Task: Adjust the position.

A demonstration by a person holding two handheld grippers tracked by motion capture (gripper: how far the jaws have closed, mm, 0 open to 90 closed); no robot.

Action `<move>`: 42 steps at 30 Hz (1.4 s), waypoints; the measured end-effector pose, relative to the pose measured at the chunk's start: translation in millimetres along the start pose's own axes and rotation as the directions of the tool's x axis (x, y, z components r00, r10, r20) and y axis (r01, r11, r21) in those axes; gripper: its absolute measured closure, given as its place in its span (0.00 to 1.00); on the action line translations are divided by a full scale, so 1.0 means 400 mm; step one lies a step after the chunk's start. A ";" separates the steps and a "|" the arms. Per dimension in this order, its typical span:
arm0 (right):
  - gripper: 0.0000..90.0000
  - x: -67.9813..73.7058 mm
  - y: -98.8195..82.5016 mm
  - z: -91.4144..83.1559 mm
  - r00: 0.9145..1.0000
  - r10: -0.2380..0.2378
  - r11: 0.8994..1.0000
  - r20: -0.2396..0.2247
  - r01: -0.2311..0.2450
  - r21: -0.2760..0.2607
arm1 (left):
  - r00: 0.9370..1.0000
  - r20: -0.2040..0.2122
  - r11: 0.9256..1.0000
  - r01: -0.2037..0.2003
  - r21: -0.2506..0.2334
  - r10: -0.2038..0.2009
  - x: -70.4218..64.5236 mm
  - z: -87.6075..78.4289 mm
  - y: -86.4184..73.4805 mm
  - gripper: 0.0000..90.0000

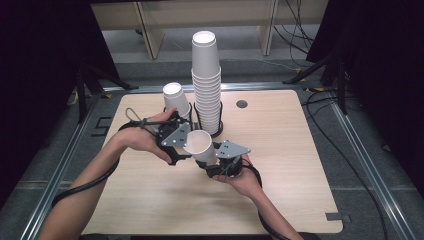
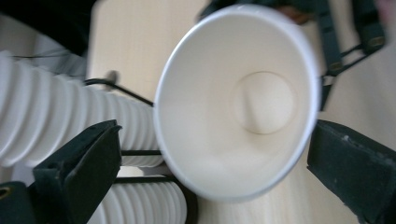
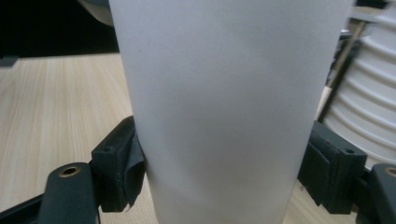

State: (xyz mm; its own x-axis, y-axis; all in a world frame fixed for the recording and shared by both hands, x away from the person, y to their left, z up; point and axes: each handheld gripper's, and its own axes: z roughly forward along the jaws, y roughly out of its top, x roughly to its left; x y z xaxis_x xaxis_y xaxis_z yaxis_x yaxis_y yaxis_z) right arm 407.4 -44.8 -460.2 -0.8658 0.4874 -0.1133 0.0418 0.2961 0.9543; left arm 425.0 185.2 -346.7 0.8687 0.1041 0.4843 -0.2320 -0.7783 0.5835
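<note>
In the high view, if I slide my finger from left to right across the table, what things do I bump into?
Left hand-held gripper → single paper cup held tilted between the two grippers → right hand-held gripper → small dark round hole in the table, farther back.

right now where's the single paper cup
In the high view the single paper cup is near the table's middle, gripped by the right tongs, with the open left tongs at its rim, just in front of the tall cup stack.
</note>
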 end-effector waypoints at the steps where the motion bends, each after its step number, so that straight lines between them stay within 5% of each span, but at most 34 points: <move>1: 0.27 0.001 -0.002 -0.005 1.000 0.023 1.000 0.016 -0.023 -0.018 | 0.998 -0.028 0.997 0.060 -0.046 -0.061 -0.002 0.002 -0.016 0.03; 2: 0.27 -0.001 -0.002 -0.012 0.999 0.033 0.999 0.029 -0.032 -0.019 | 0.990 -0.034 0.987 0.131 -0.096 -0.135 -0.006 0.004 -0.031 0.03; 4: 0.27 -0.002 -0.002 -0.019 0.997 0.058 0.998 0.048 -0.056 -0.041 | 0.958 -0.030 0.943 0.274 -0.190 -0.285 -0.025 0.016 -0.058 0.03; 8: 0.27 -0.003 0.000 -0.021 0.996 0.062 0.997 0.057 -0.059 -0.055 | 0.898 -0.012 0.862 0.418 -0.288 -0.440 -0.067 0.047 -0.102 0.02; 10: 0.27 -0.001 -0.002 -0.020 0.996 0.067 0.997 0.060 -0.064 -0.045 | 0.860 0.017 0.807 0.485 -0.336 -0.509 -0.081 0.058 -0.114 0.02; 11: 0.27 0.000 -0.003 -0.017 0.996 0.069 0.997 0.057 -0.067 -0.046 | 0.848 0.030 0.785 0.502 -0.363 -0.529 -0.086 0.064 -0.118 0.01; 12: 0.27 0.002 -0.004 -0.016 0.996 0.069 0.997 0.065 -0.066 -0.045 | 0.834 0.035 0.770 0.523 -0.365 -0.550 -0.091 0.065 -0.120 0.01; 16: 0.27 0.007 -0.008 -0.009 0.996 0.074 0.997 0.051 -0.073 -0.039 | 0.800 0.083 0.718 0.574 -0.394 -0.594 -0.105 0.081 -0.119 0.00; 18: 0.27 0.010 -0.010 -0.004 0.996 0.073 0.997 0.057 -0.071 -0.039 | 0.792 0.101 0.702 0.586 -0.404 -0.603 -0.108 0.090 -0.116 0.00; 19: 0.27 0.011 -0.011 -0.002 0.996 0.073 0.997 0.043 -0.072 -0.037 | 0.791 0.100 0.705 0.587 -0.398 -0.603 -0.109 0.092 -0.114 0.00; 20: 0.27 0.013 -0.012 -0.001 0.997 0.069 0.997 0.041 -0.068 -0.033 | 0.792 0.109 0.698 0.587 -0.410 -0.601 -0.109 0.098 -0.113 0.00; 23: 0.27 0.017 -0.011 0.005 0.997 0.075 0.996 0.026 -0.073 -0.053 | 0.791 0.113 0.697 0.589 -0.410 -0.602 -0.110 0.106 -0.110 0.00; 24: 0.27 0.018 -0.010 0.006 0.997 0.075 0.996 0.030 -0.074 -0.051 | 0.791 0.123 0.688 0.588 -0.425 -0.600 -0.110 0.113 -0.109 0.00; 25: 0.27 0.016 -0.010 0.007 0.997 0.069 0.996 0.029 -0.067 -0.054 | 0.788 0.123 0.690 0.592 -0.417 -0.603 -0.109 0.113 -0.109 0.00; 26: 0.27 0.015 -0.009 0.008 0.997 0.061 0.997 0.036 -0.059 -0.059 | 0.786 0.127 0.683 0.594 -0.424 -0.605 -0.108 0.117 -0.108 0.00; 31: 0.27 0.020 -0.005 0.013 0.997 0.080 0.995 0.000 -0.080 -0.062 | 0.790 0.143 0.677 0.591 -0.438 -0.597 -0.105 0.126 -0.105 0.00; 32: 0.27 0.021 -0.004 0.014 0.997 0.077 0.995 0.003 -0.077 -0.060 | 0.794 0.137 0.686 0.587 -0.430 -0.592 -0.104 0.125 -0.104 0.00; 34: 0.27 0.023 -0.004 0.015 0.997 0.075 0.996 0.005 -0.075 -0.051 | 0.799 0.140 0.689 0.581 -0.433 -0.585 -0.103 0.129 -0.103 0.00; 35: 0.27 0.024 -0.005 0.019 0.997 0.078 0.995 -0.008 -0.078 -0.066 | 0.794 0.142 0.684 0.586 -0.435 -0.590 -0.102 0.130 -0.103 0.00; 36: 0.26 0.021 -0.005 0.019 0.999 0.043 0.997 0.012 -0.043 -0.058 | 0.797 0.152 0.678 0.583 -0.448 -0.585 -0.101 0.135 -0.104 0.00; 38: 0.26 0.025 -0.008 0.023 0.997 0.074 0.995 -0.021 -0.075 -0.063 | 0.800 0.145 0.687 0.579 -0.440 -0.582 -0.102 0.133 -0.104 0.02; 39: 0.26 0.025 -0.008 0.022 0.997 0.075 0.996 -0.014 -0.076 -0.052 | 0.806 0.153 0.681 0.571 -0.459 -0.572 -0.102 0.136 -0.104 0.03; 40: 0.26 0.027 -0.008 0.020 0.996 0.089 0.995 -0.011 -0.089 -0.042 | 0.808 0.143 0.692 0.568 -0.446 -0.571 -0.104 0.132 -0.103 0.05; 42: 0.25 0.026 -0.008 0.020 0.996 0.091 0.995 -0.010 -0.091 -0.045 | 0.817 0.140 0.700 0.555 -0.449 -0.559 -0.106 0.131 -0.101 0.08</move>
State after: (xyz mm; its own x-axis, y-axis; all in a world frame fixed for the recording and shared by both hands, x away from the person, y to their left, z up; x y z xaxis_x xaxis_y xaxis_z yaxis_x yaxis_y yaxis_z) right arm 402.2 -34.1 -466.5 -0.8632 0.5043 -0.0235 0.0978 0.2128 0.9722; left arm 420.5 179.7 -425.0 0.9010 0.4332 -0.0215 0.1234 -0.2087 0.9702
